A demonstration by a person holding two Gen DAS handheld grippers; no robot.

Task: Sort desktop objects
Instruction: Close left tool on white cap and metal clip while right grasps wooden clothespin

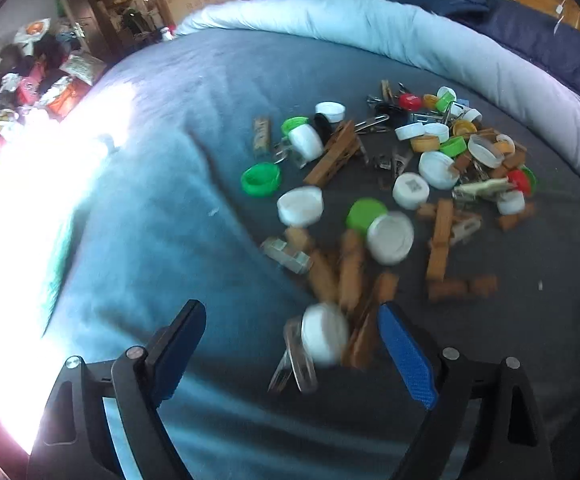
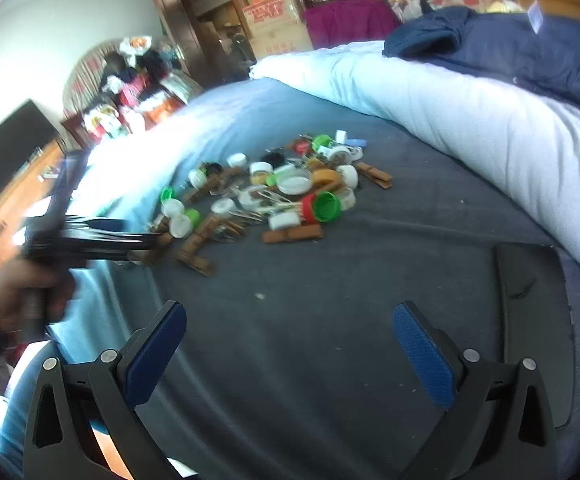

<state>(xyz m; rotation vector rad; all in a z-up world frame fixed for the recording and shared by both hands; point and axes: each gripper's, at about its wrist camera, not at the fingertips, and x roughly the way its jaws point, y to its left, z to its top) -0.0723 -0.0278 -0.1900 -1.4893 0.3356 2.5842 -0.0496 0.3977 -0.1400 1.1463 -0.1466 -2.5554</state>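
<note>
A pile of bottle caps, wooden clothespins and metal clips [image 1: 410, 168] lies on the dark grey sheet [image 1: 490, 340]. In the left wrist view my left gripper [image 1: 290, 306] is open and tilted down over the pile's near end. A blurred white cap [image 1: 324, 334], a metal clip [image 1: 294, 364] and clothespins [image 1: 354, 276] lie between its blue pads [image 1: 406, 356], which do not press on them. My right gripper [image 2: 288, 308] is open over bare sheet, short of the pile [image 2: 281, 192]. The left gripper [image 2: 89, 240] also shows there, blurred, with a hand [image 2: 21, 292] holding it.
A rolled pale blanket [image 2: 470, 120] with a navy blanket [image 2: 530, 48] on it borders the far and right side. A flat black tray [image 2: 530, 320] lies at the right. The bed edge drops off at the left, with sunlit glare [image 1: 29, 220].
</note>
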